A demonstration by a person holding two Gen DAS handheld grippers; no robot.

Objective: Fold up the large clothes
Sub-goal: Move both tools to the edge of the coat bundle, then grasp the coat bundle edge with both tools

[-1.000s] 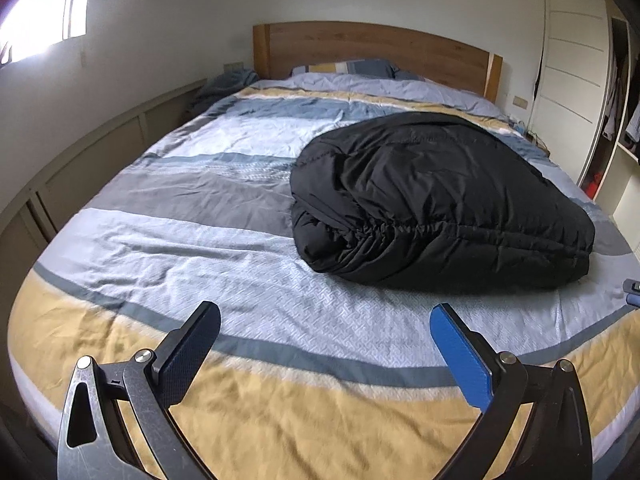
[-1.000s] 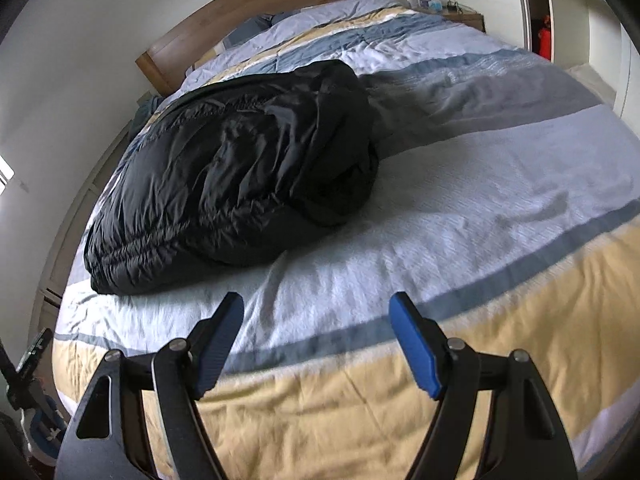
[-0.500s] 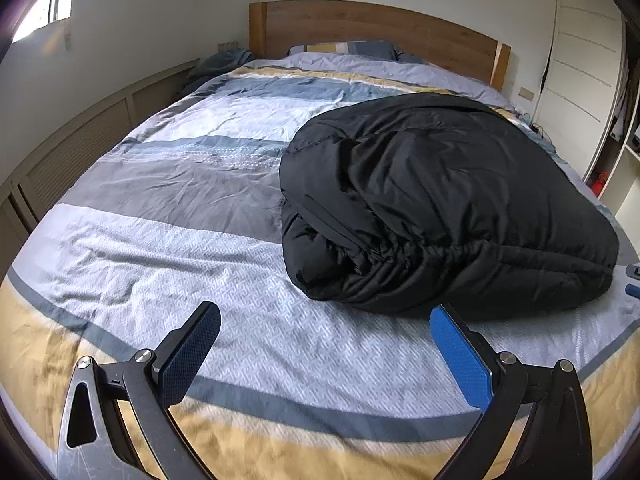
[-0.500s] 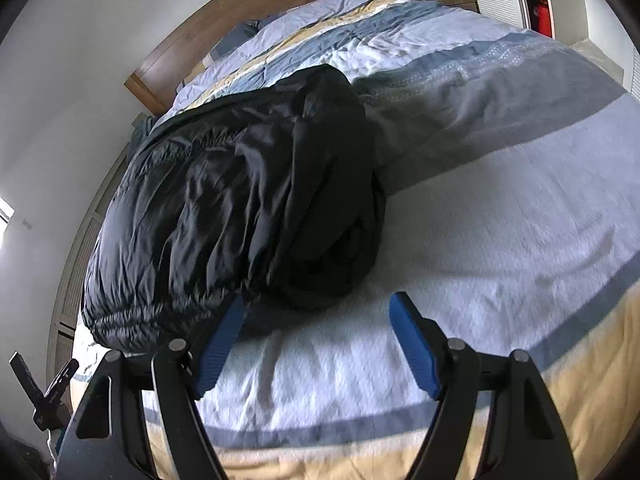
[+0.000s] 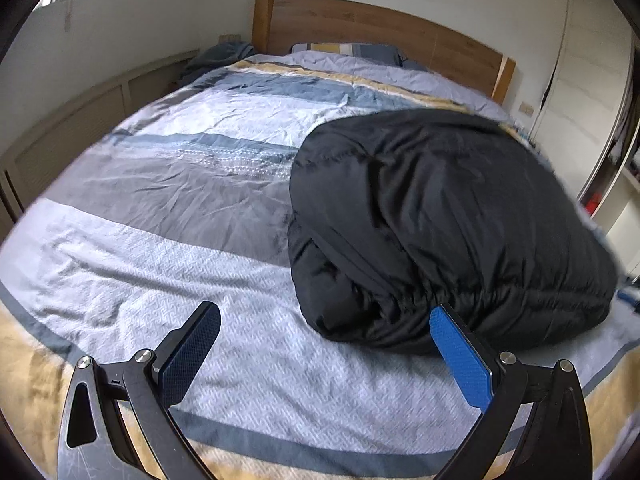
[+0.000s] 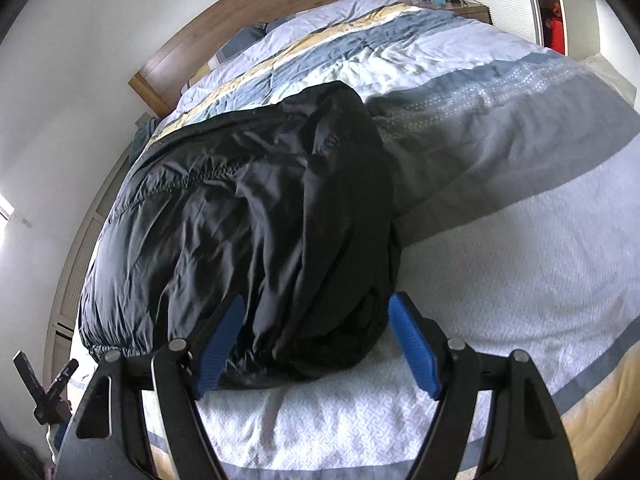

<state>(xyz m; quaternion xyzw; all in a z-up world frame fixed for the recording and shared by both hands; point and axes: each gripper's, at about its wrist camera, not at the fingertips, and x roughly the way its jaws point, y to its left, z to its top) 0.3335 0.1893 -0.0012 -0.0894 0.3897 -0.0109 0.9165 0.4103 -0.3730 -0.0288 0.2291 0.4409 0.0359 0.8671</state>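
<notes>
1. Standing wide apart, the jaws of the right gripper [image 6: 316, 344] straddle the near end of the black puffer jacket [image 6: 256, 232]; the blue pads [image 6: 414, 350] flank the bundled fabric and no clamping shows, so the claw reads as open.
2. Left gripper [image 5: 324, 354]: jaws spread wide, nothing between them. Its left pad [image 5: 188, 354] hangs over bare bedcover; its right pad [image 5: 460, 360] sits just in front of the jacket's gathered hem, and contact cannot be told.
3. Black puffer jacket [image 5: 440, 216]: folded into 1 thick bundle, lying on the bed toward the foot end, on the pale and grey stripes. An elastic gathered edge faces the left gripper.
4. Striped bedcover [image 5: 168, 264]: bands of pale lilac, grey, blue and yellow, lightly creased, lying under the jacket.
5. Wooden headboard [image 5: 380, 28]: at the far end of the bed, against a white wall, with a pillow [image 5: 352, 50] just below it.
6. Bedside table [image 6: 472, 10]: seen in the right wrist view beside the head of the bed, holding small items too small to tell.
7. White wardrobe doors [image 5: 572, 92]: standing past the bed's far right corner.
</notes>
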